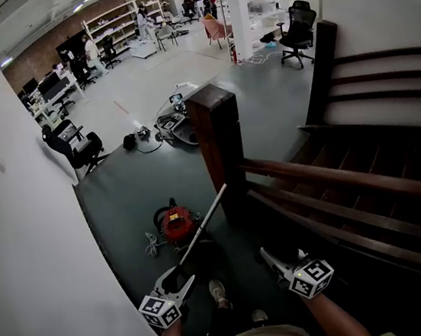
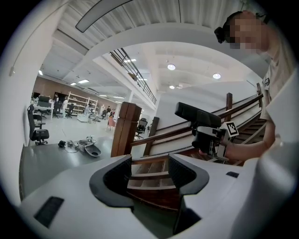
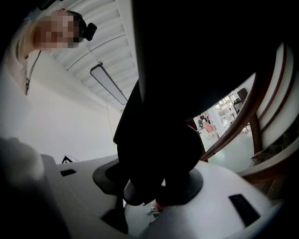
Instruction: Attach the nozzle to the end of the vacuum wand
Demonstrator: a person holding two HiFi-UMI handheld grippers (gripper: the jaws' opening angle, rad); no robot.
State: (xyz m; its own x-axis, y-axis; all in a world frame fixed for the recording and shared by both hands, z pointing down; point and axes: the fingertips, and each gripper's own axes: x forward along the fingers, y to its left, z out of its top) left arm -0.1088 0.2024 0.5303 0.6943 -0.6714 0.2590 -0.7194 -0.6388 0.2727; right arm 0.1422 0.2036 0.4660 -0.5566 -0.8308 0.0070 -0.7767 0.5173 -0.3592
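A red vacuum cleaner sits on the dark landing floor. Its silver wand slants up from it toward the wooden post. My left gripper hangs just below the wand's near end, open; nothing lies between its jaws in the left gripper view. My right gripper is to the right, shut on a black nozzle that fills the right gripper view. The left gripper view shows that nozzle sticking up from the right gripper. Nozzle and wand are apart.
A thick wooden newel post stands just beyond the vacuum, with handrails and dark stairs running off to the right. A white wall closes the left side. More vacuum parts and an office chair are on the floor farther off.
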